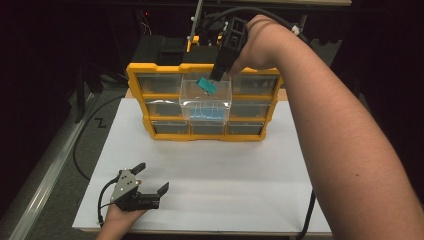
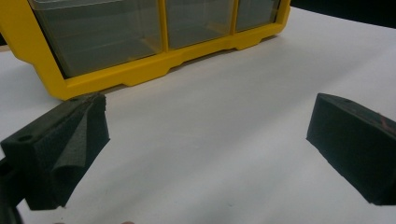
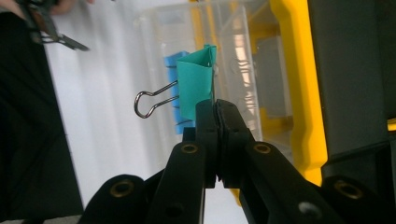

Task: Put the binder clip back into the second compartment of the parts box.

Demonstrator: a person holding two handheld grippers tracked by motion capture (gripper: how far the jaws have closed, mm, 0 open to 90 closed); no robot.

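A yellow drawer cabinet (image 1: 135, 75) stands at the back of the white mat. Its clear middle drawer (image 1: 186, 95) is pulled out, with blue binder clips (image 1: 205, 113) inside. My right gripper (image 1: 216, 76) hangs over that drawer, shut on a teal binder clip (image 1: 206, 85). In the right gripper view the teal clip (image 3: 196, 84) is pinched by one wire handle between the fingertips (image 3: 205, 116), its other silver handle sticking out left. My left gripper (image 1: 152, 177) rests open on the mat's near left; its pads (image 2: 65, 149) stand wide apart, facing the cabinet's bottom row (image 2: 140, 70).
The white mat (image 1: 225, 170) covers the table between the cabinet and the near edge. Black cables run off the left and right sides. A dark machine (image 1: 165, 47) sits behind the cabinet. My right forearm (image 1: 345, 130) crosses the right half of the mat.
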